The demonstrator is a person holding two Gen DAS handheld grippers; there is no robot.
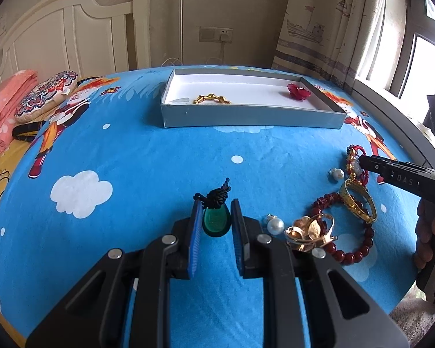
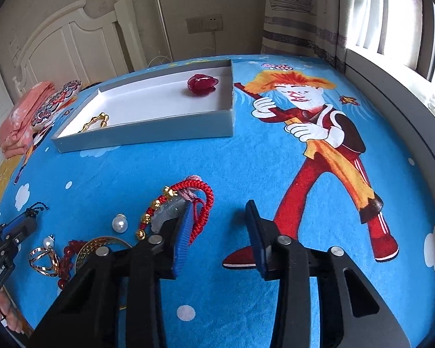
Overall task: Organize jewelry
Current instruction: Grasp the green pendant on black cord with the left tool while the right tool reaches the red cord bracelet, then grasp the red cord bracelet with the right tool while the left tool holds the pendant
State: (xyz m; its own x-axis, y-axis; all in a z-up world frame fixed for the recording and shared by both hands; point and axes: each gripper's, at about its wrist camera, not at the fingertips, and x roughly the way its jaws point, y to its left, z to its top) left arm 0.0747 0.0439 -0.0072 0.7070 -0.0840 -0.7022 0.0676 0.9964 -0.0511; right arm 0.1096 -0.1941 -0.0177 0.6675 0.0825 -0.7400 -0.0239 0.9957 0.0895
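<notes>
Where the left wrist looks, left gripper (image 1: 216, 206): narrow, pads clamped on a green pendant (image 1: 216, 223), nearer the camera than the grey box (image 1: 246, 116)
Box contents: gold chain (image 1: 211, 99) at its left end, red flower (image 1: 298, 90) at its right end
Loose pile: pearl (image 1: 275, 225), gold rings (image 1: 310, 232), red bead bracelet (image 1: 356, 253), nearer than the box, off its right end
Right wrist, right gripper (image 2: 217, 204): jaws wide apart, gripping nothing
Red cord bracelet (image 2: 208, 194): against the left finger, nearer than the box

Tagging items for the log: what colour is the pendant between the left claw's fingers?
Green, on a black knotted cord; the pendant shows best in the left wrist view.
</notes>
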